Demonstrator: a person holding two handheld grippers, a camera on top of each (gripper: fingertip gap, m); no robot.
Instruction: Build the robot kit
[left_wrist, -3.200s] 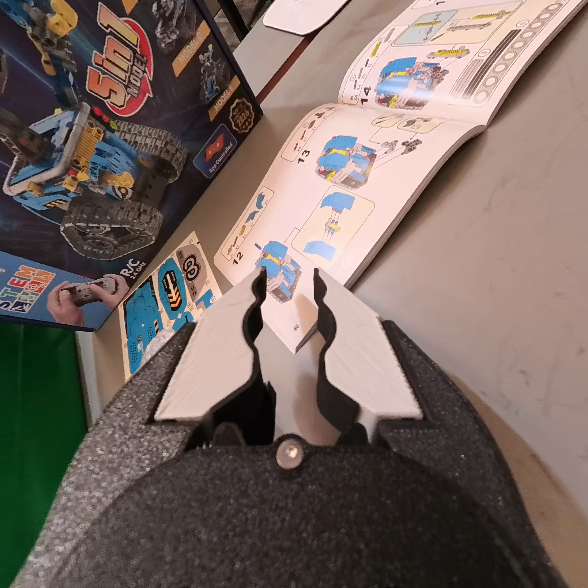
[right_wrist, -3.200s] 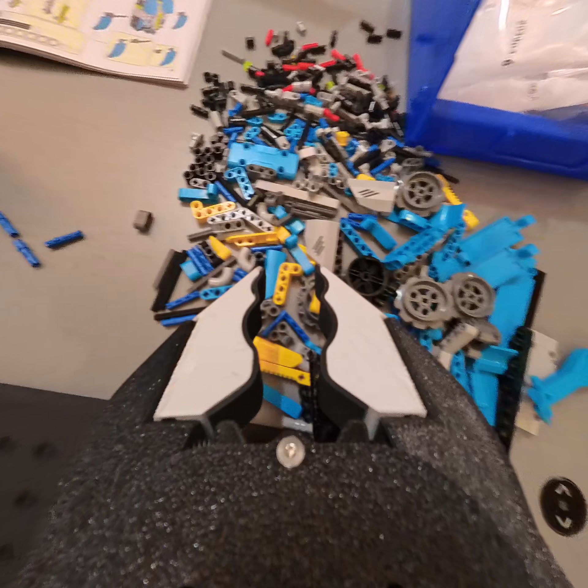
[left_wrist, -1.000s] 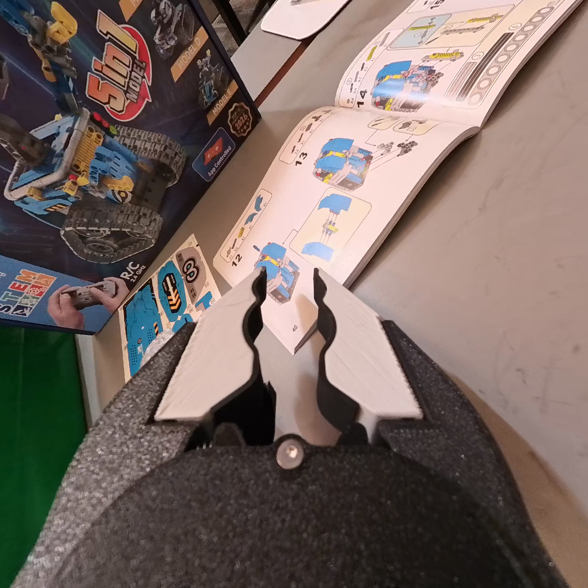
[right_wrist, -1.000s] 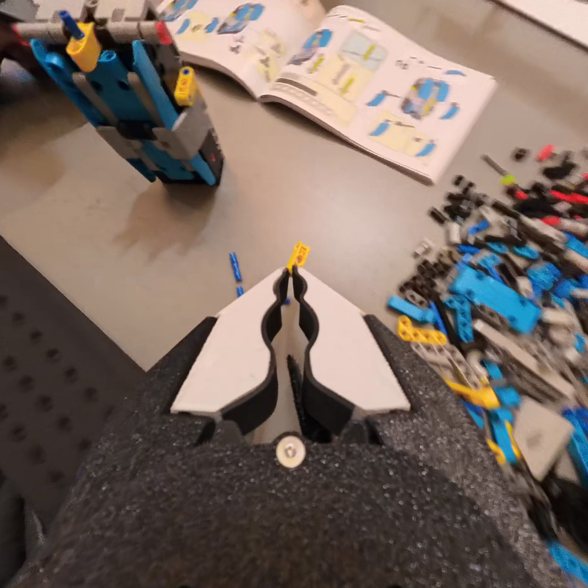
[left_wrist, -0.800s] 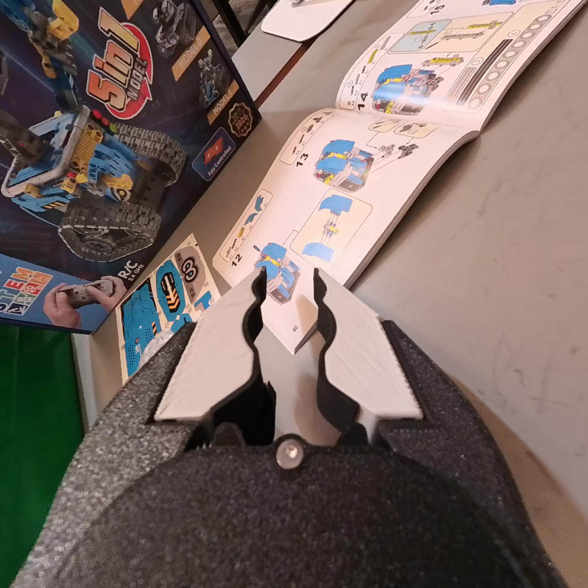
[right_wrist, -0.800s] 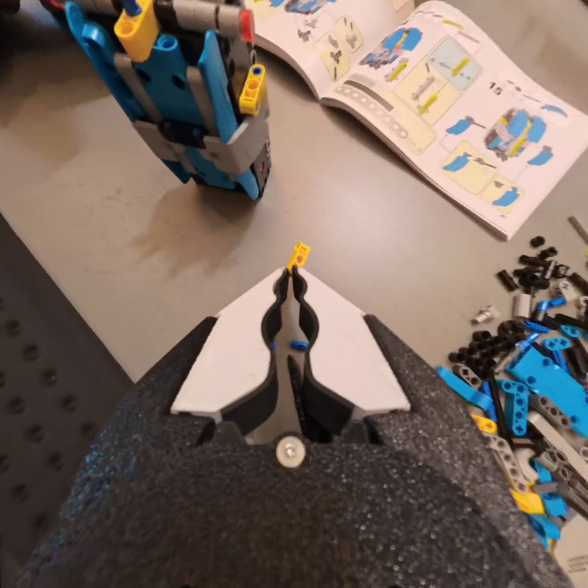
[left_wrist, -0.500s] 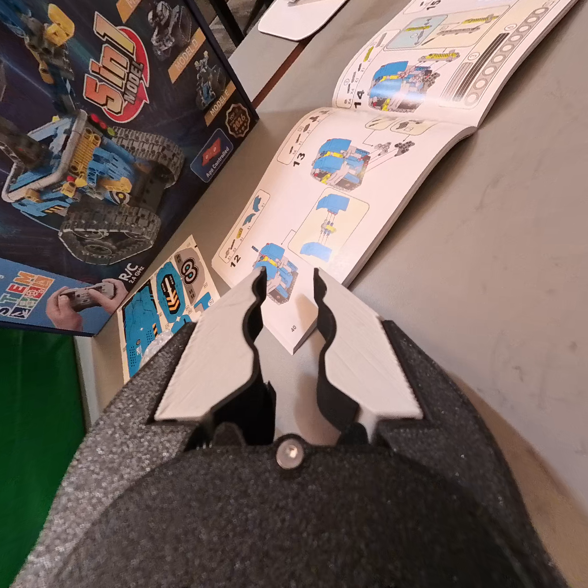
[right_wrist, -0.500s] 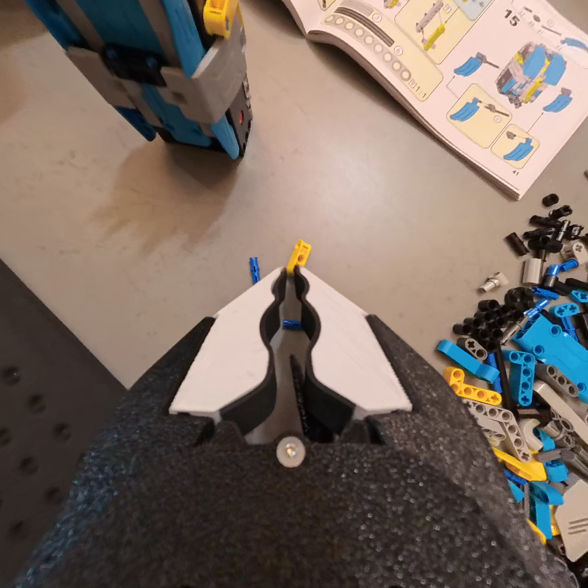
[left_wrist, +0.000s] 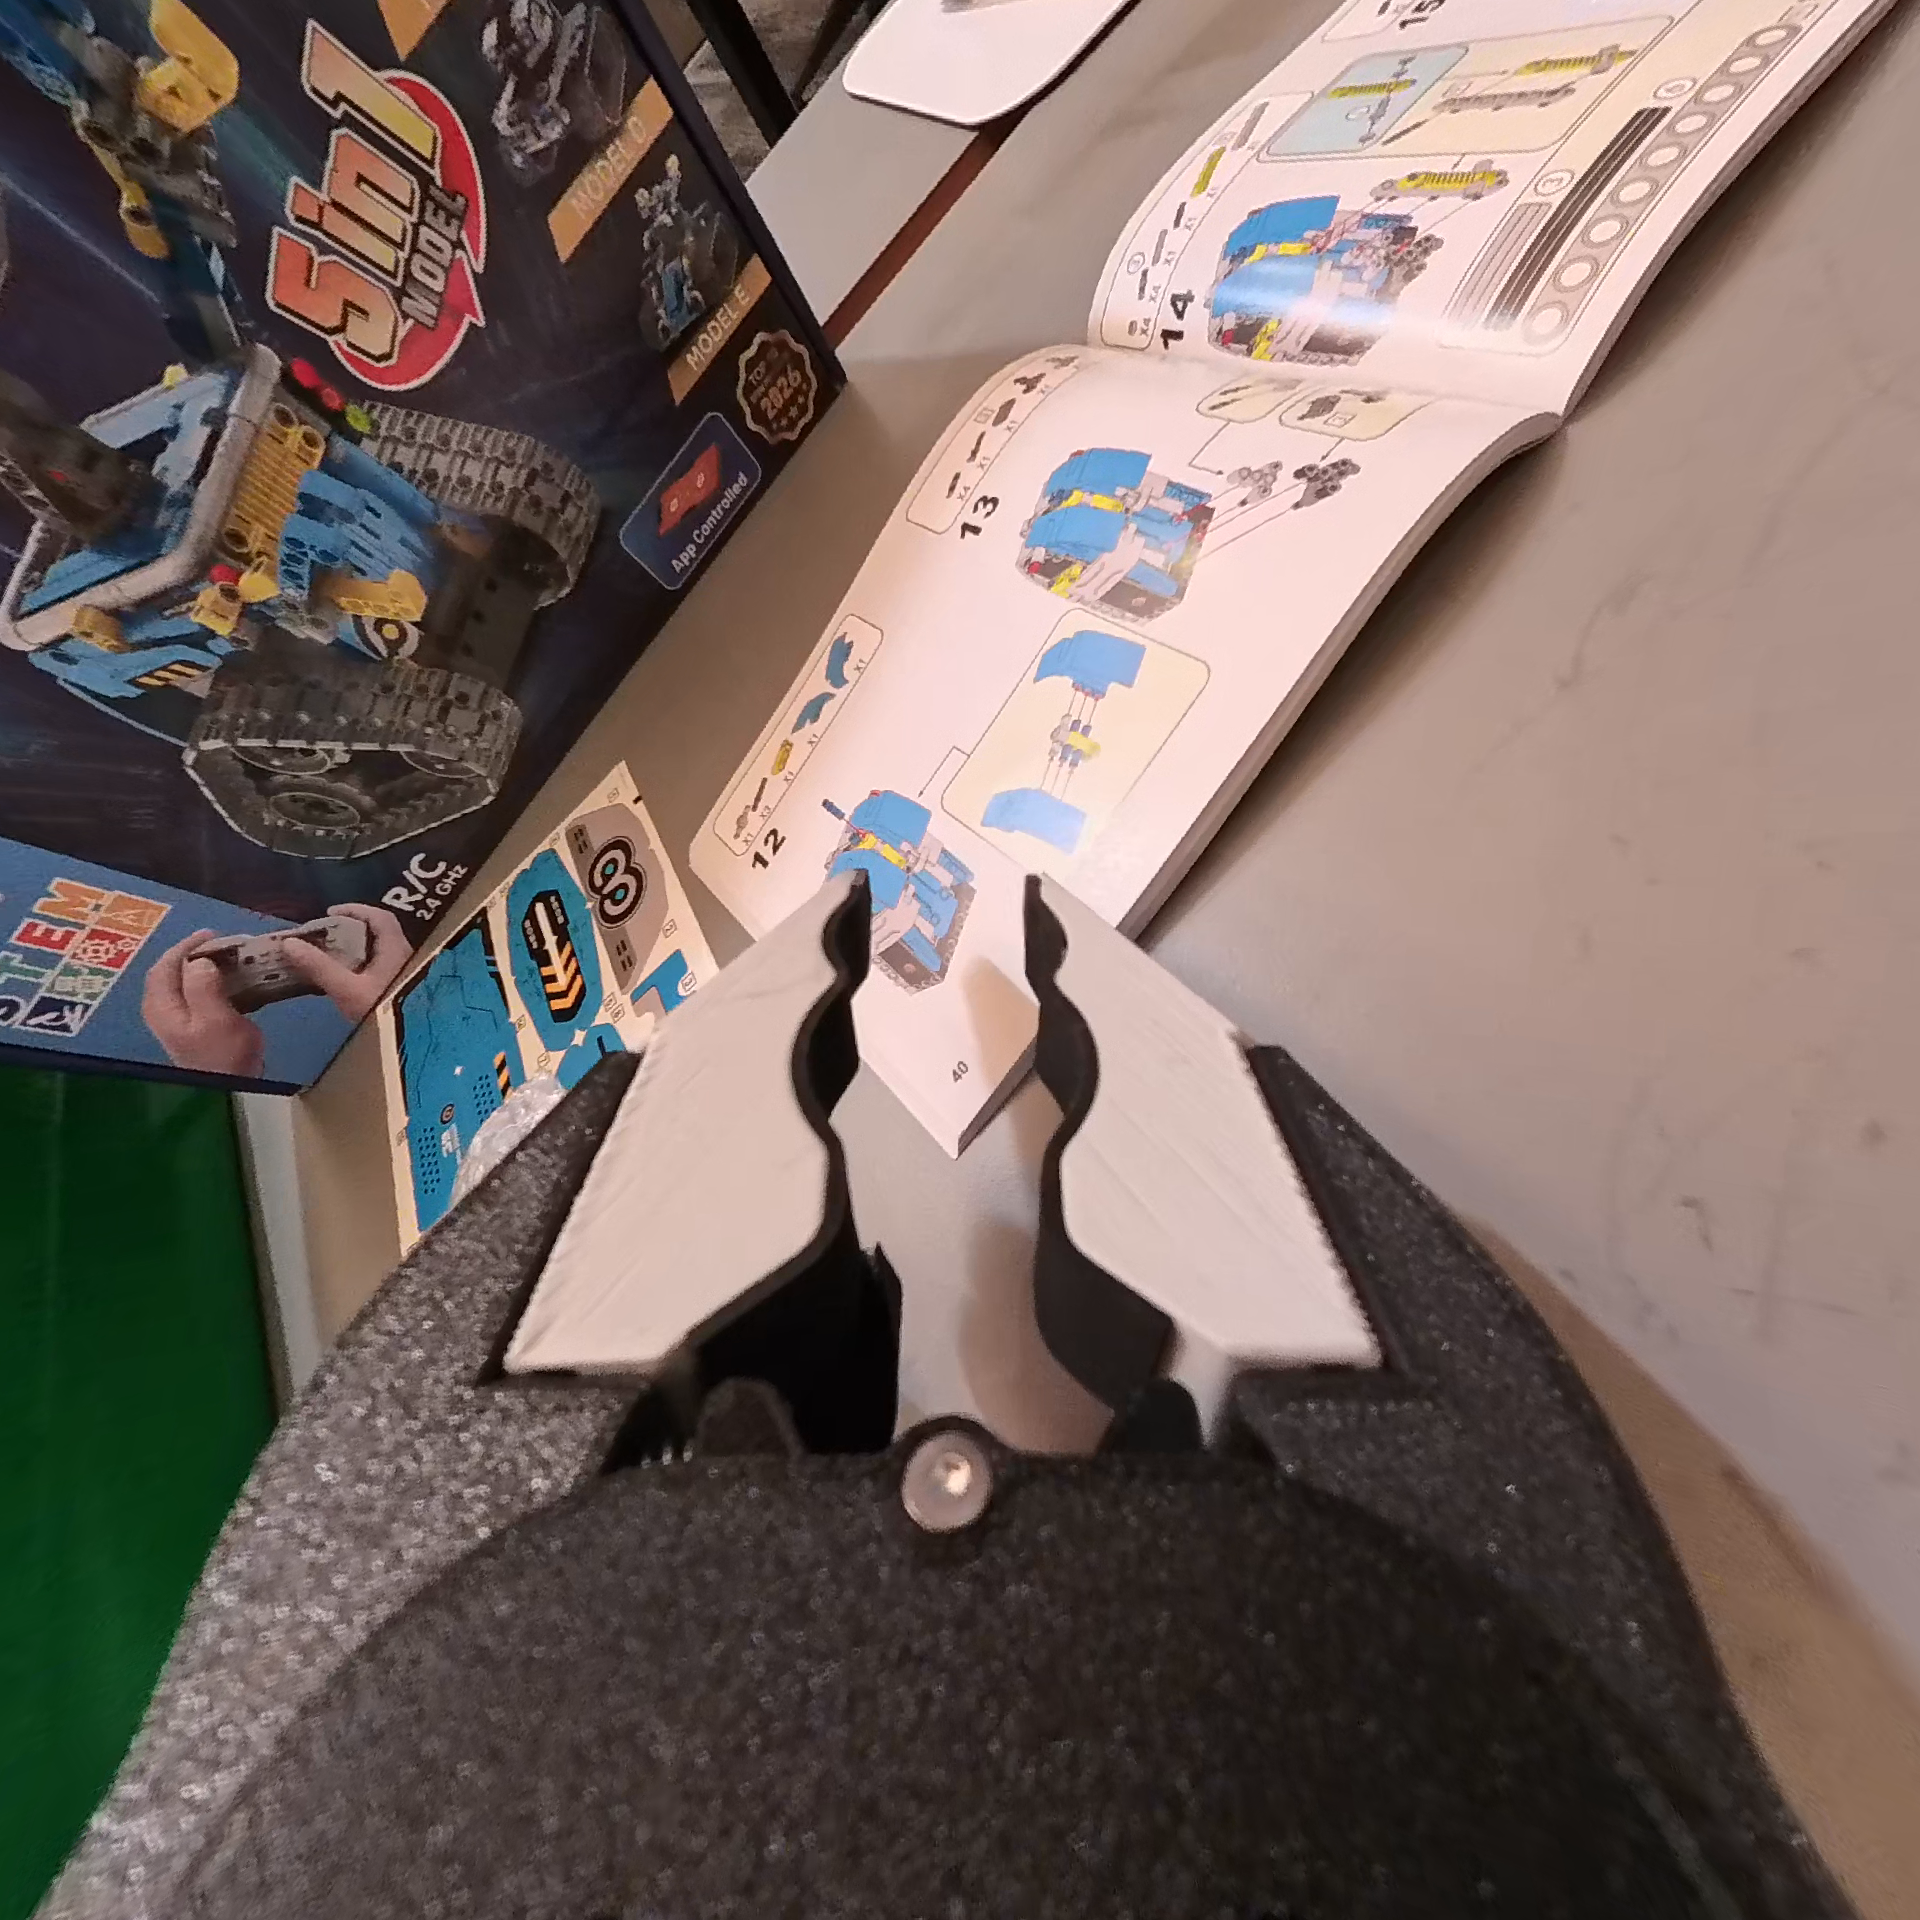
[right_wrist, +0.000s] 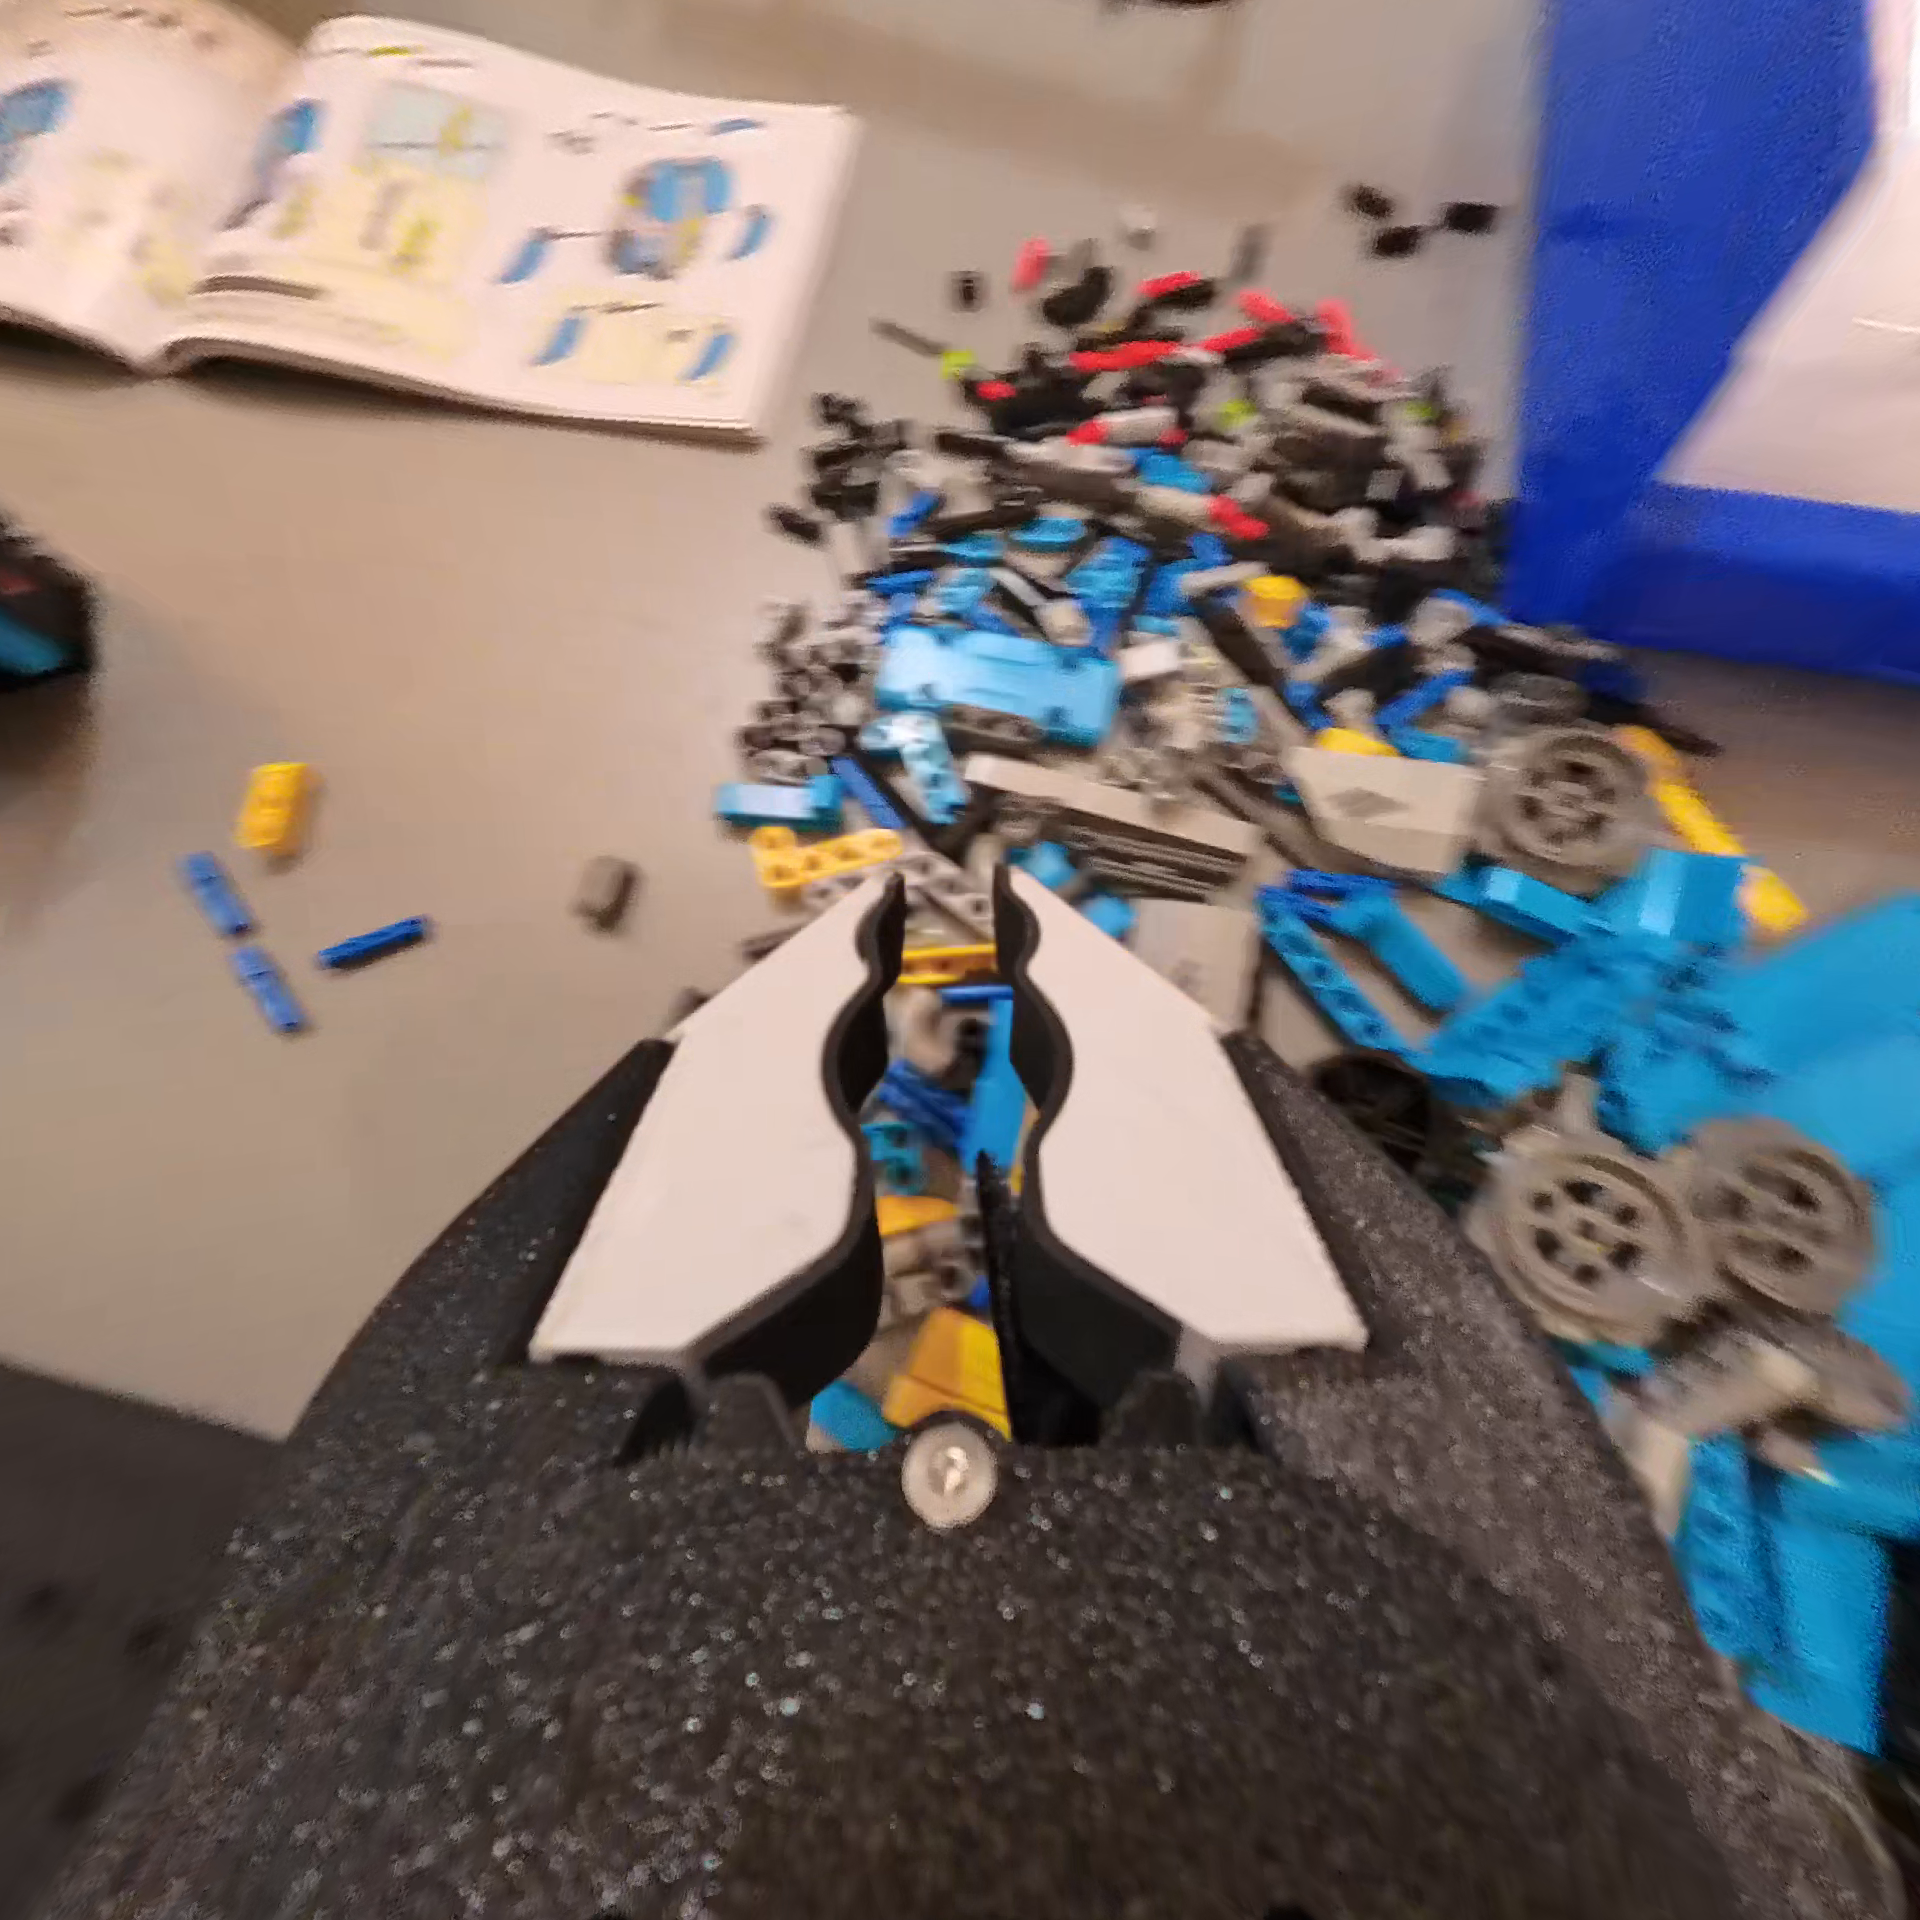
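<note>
Your left gripper (left_wrist: 943, 896) has its jaws parted with nothing between them, and it hangs low over the near corner of the open instruction booklet (left_wrist: 1195, 582). Take that booklet as your landmark. It lies flat on the grey table (left_wrist: 1558, 935), open at pages of blue build diagrams. To the booklet's left, just beside its near corner, lies a sticker sheet (left_wrist: 530, 977) with blue and grey decals, partly hidden by your gripper's black foam body. Beyond the sheet, further left of the booklet, stands the dark toy box (left_wrist: 312, 468), showing a blue tracked vehicle on its front. Past the booklet's far end, a white flat thing (left_wrist: 977, 52) sits at the table edge.

Your right gripper (right_wrist: 943, 888) also has its jaws apart and grips nothing. It hovers over the near left edge of a pile of building parts (right_wrist: 1195, 675), a heap of blue, black, grey, yellow and red pieces lying to the right of the booklet (right_wrist: 416, 229) and nearer to you. The view is blurred, so small pieces are hard to tell apart. In front of the booklet, left of the pile, a small yellow piece (right_wrist: 272, 806) lies loose on the table, with three blue pins (right_wrist: 369, 941) just near it and a small grey piece (right_wrist: 606, 891) between them and the pile. A blue bin (right_wrist: 1683, 364) stands at the pile's far right, well away from the booklet.
</note>
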